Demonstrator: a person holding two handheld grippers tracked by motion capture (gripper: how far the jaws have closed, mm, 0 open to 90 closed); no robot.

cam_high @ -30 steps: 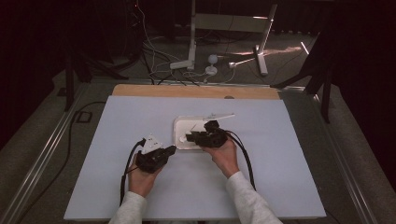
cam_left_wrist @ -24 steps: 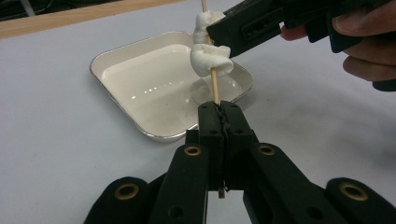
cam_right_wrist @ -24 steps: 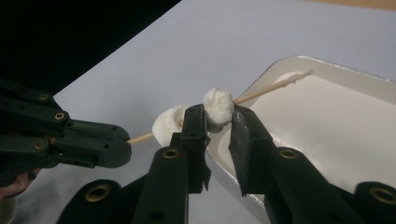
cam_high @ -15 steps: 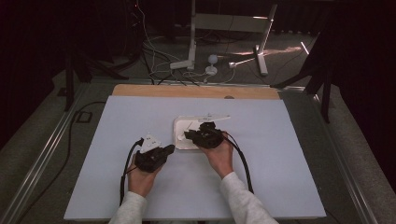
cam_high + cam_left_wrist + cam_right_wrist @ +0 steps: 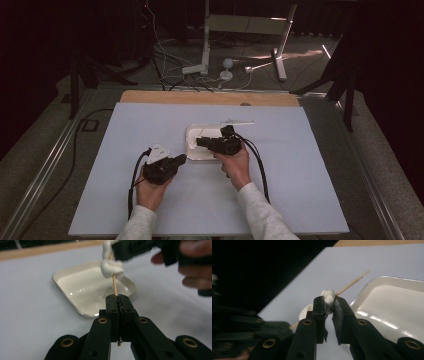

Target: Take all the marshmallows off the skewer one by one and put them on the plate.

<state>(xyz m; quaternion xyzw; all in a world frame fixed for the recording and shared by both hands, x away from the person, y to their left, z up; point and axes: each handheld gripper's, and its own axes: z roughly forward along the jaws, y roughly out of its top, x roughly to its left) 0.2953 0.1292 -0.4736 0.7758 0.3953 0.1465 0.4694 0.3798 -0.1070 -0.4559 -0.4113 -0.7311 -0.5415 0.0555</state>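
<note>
My left gripper [image 5: 117, 298] is shut on a thin wooden skewer [image 5: 114, 286] that points toward the white tray [image 5: 75, 285]. A soft white piece [image 5: 111, 268] is threaded on the skewer above the jaws. My right gripper [image 5: 329, 301] is shut on that white piece [image 5: 327, 295]; its jaws have just eased a touch with the piece still between them. The skewer's tip [image 5: 352, 283] sticks out beyond it, and a second white piece [image 5: 305, 311] sits lower on the stick. In the high view the left gripper [image 5: 184, 159] and right gripper [image 5: 198, 142] meet at the tray's near left corner [image 5: 192, 131].
A pale thin stick [image 5: 237, 121] lies just behind the tray. The pale blue mat [image 5: 300, 190] covers the table, with a wooden strip [image 5: 210, 97] along its far edge. Cables and a stand's legs [image 5: 205, 65] lie on the floor beyond.
The right gripper has shifted slightly left over the tray, closer to the left gripper. The left hand has stayed in place.
</note>
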